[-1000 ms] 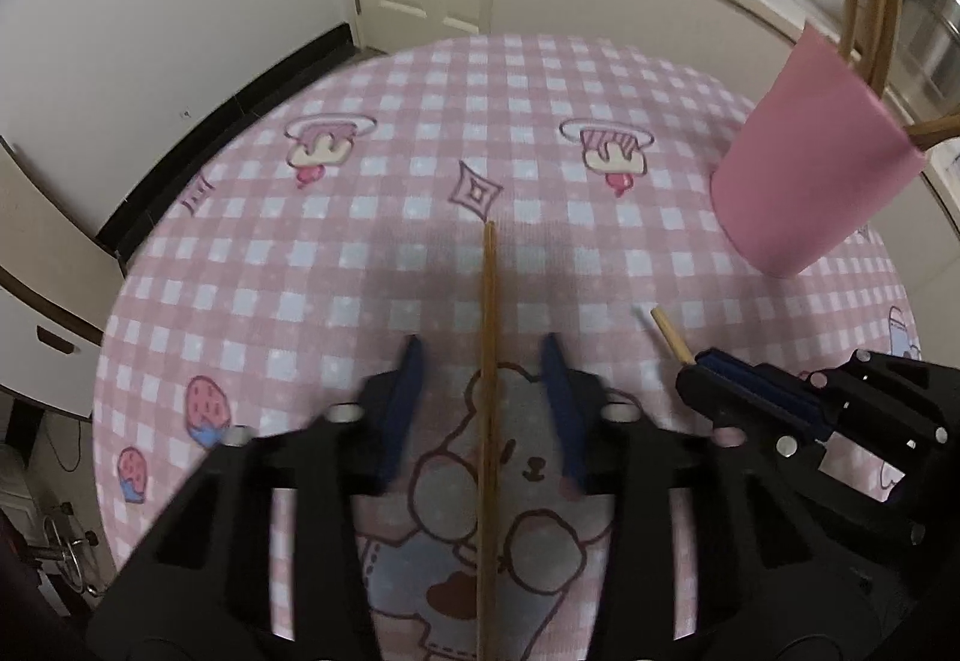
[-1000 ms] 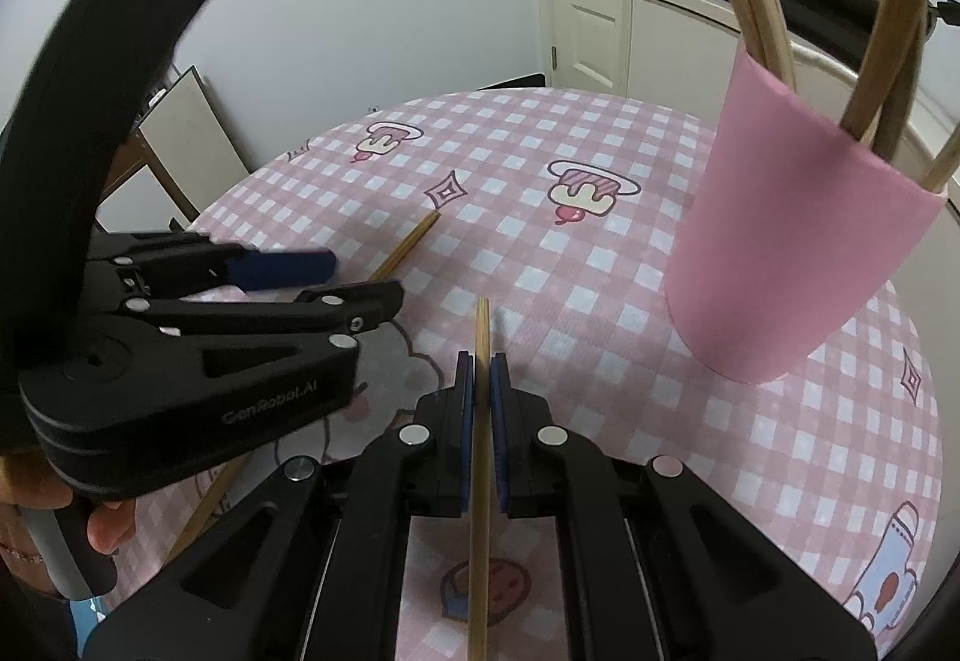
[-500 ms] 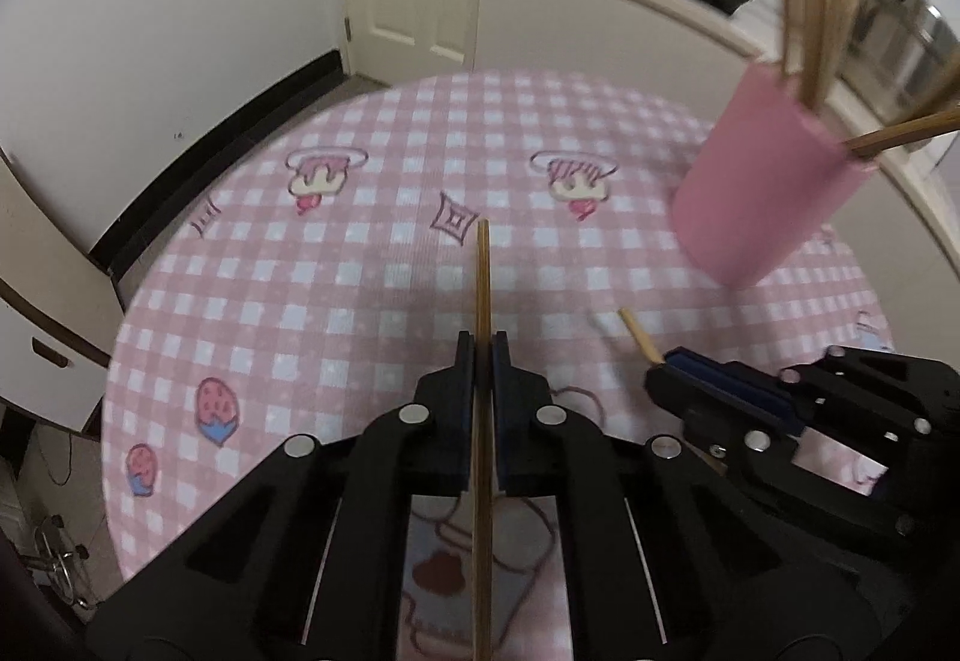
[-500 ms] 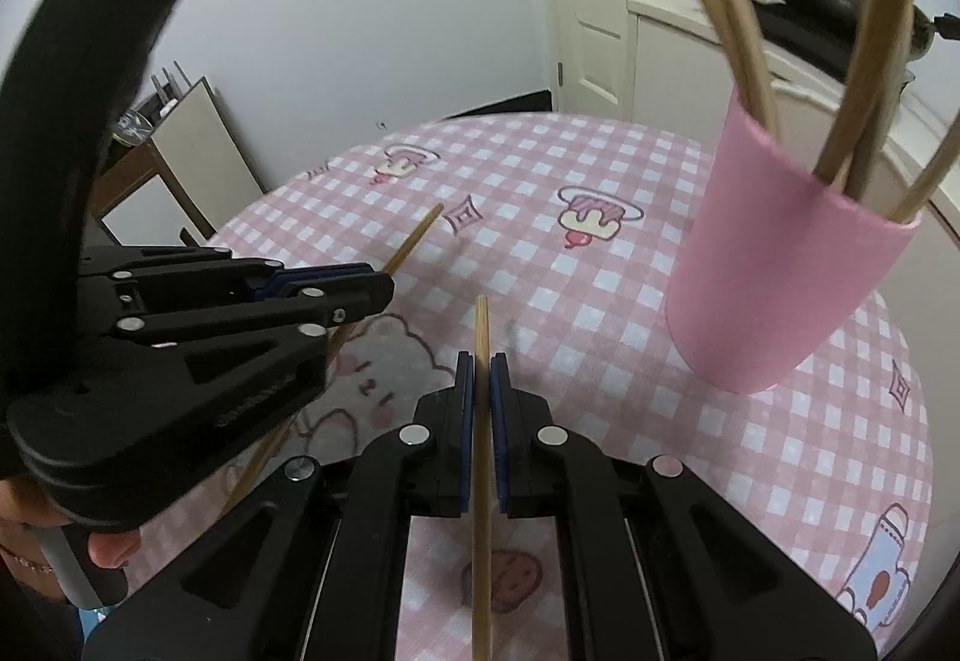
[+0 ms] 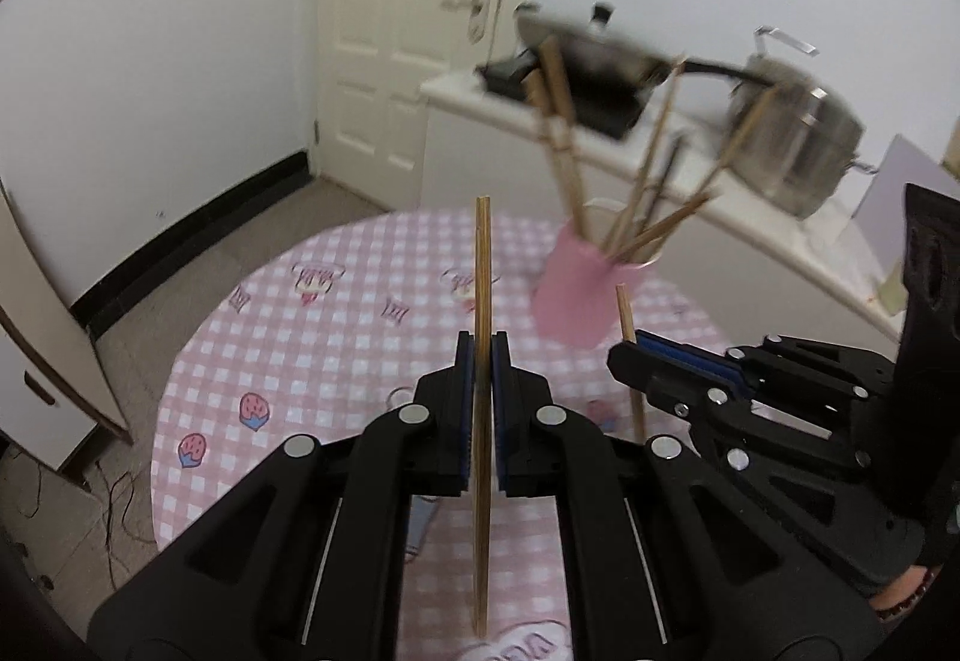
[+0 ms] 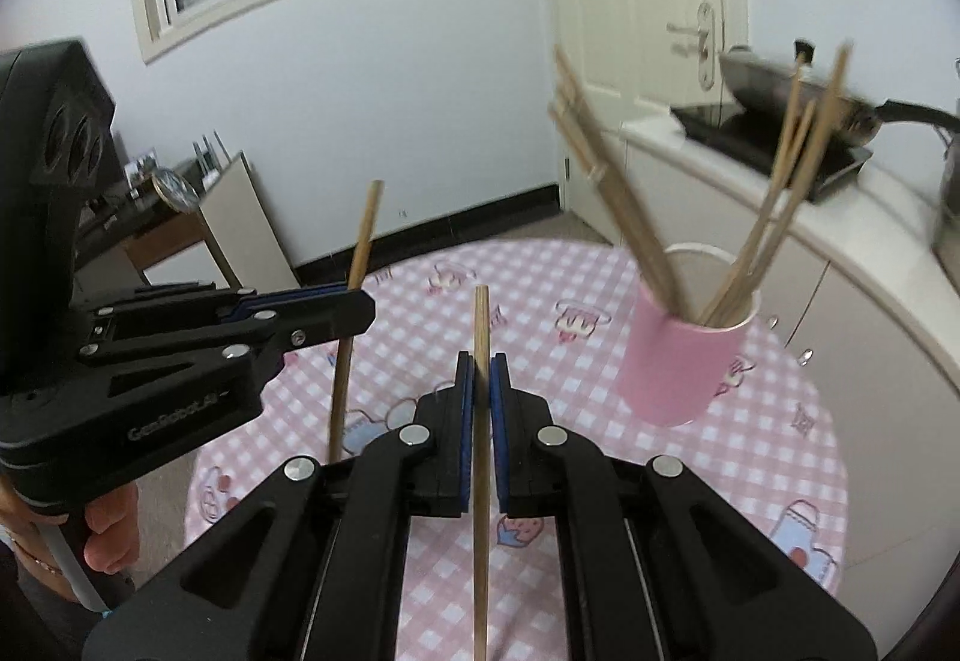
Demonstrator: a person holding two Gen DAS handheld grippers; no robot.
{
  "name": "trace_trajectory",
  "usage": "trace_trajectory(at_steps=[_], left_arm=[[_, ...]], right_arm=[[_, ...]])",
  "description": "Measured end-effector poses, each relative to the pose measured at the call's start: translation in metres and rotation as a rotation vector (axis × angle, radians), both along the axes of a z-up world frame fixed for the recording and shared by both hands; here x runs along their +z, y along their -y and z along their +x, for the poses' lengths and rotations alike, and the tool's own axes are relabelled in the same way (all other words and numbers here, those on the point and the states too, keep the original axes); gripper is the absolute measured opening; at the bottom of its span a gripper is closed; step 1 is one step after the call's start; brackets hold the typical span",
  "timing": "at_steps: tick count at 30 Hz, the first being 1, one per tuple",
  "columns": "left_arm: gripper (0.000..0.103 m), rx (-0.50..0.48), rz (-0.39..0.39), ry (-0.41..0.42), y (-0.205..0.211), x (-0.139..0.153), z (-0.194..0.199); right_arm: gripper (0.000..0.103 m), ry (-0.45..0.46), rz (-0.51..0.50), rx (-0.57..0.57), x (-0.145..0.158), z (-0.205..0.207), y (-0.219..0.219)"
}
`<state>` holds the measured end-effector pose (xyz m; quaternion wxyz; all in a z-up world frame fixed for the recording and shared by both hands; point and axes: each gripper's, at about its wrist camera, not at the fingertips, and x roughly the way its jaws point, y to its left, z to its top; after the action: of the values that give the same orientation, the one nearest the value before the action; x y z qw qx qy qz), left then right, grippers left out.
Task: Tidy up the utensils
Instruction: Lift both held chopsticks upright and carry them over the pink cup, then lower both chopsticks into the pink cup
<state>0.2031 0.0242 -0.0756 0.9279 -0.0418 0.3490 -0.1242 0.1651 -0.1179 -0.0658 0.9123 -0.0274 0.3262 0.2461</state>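
Pink-checked cloth is covering the round table point(image 5: 288, 361). Left hand-held gripper point(image 5: 482, 355) is clamping one thin, pale bamboo chopstick point(image 5: 482, 301) upright above it; right hand-held gripper point(image 6: 480, 373) is clamping another chopstick point(image 6: 480, 325). Farther off, pink cup point(image 6: 684, 361) is holding several splayed sticks.

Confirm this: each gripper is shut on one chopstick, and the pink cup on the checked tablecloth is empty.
Not quite. The pink cup is not empty: the right wrist view shows several chopsticks standing in it. The rest holds: the left gripper is shut on one chopstick, the right gripper on another chopstick, and the cup stands on the checked tablecloth.
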Motion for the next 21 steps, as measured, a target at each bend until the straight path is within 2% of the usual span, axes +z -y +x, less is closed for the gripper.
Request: trace_trajectory(at_steps=[5, 9, 18, 21], left_arm=[[0.006, -0.014, -0.027, 0.102, 0.010, 0.028, -0.028], [0.006, -0.042, -0.053, 0.144, 0.021, 0.044, -0.041], [0.006, -0.028, -0.086, 0.251, 0.046, 0.076, -0.039], [0.006, -0.011, -0.069, 0.300, 0.054, 0.090, -0.034]], right_arm=[[0.004, 0.052, 0.025, -0.020, 0.022, -0.017, 0.020], [0.004, 0.094, 0.044, -0.050, 0.040, -0.025, 0.041], [0.004, 0.188, 0.060, -0.116, 0.072, -0.020, 0.080], [0.004, 0.221, 0.052, -0.133, 0.081, -0.016, 0.086]])
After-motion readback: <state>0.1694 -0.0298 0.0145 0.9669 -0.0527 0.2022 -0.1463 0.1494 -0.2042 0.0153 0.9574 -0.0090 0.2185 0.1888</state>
